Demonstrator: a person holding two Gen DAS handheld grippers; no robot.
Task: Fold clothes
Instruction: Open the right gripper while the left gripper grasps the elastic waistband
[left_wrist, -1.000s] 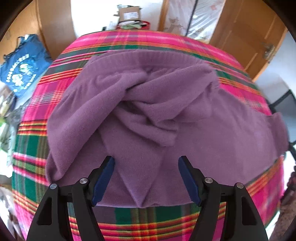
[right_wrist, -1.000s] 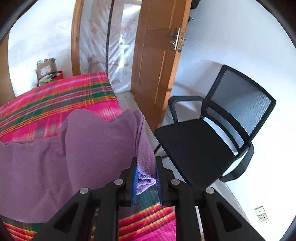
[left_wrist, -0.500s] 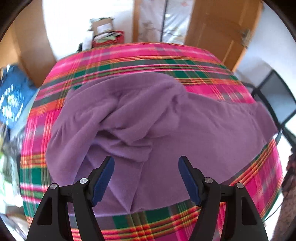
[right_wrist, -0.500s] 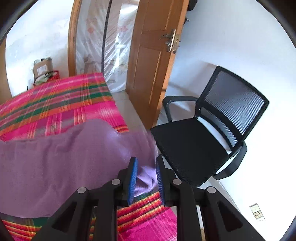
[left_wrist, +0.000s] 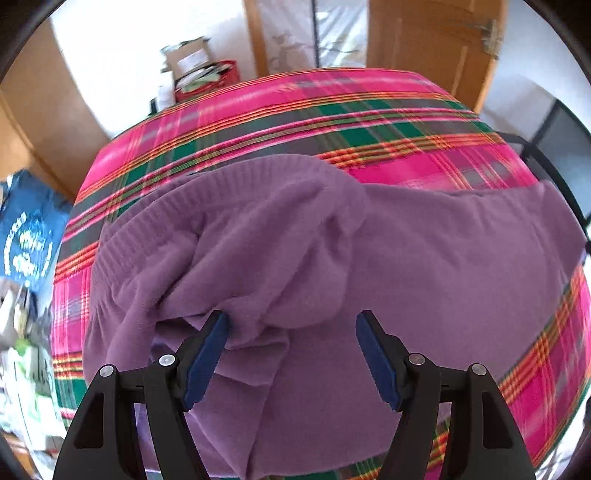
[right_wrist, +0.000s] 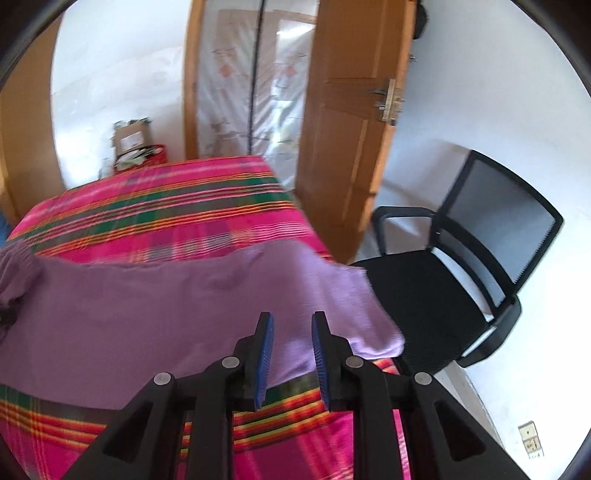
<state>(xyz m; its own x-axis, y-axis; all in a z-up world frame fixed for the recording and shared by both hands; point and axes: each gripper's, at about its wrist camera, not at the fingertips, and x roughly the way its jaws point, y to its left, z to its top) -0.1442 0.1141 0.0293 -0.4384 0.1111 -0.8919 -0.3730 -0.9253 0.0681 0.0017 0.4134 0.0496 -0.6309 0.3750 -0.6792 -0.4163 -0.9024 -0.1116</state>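
Plaid-covered table (left_wrist: 388, 122): purple sweater (left_wrist: 424, 266) lies crosswise, bunched under the open left gripper (left_wrist: 291, 354); right gripper (right_wrist: 291, 347), jaws parted and empty, above its flat end.

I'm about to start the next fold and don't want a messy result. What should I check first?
1. Left gripper with fingers apart, holding nothing: ok.
2. Right gripper with fingers off the cloth: ok.
3. Purple sweater lying flat: not ok, bunched in folds near the left gripper.
4. Sleeve end fully on the tablecloth: cannot tell, it lies right at the edge by the chair.
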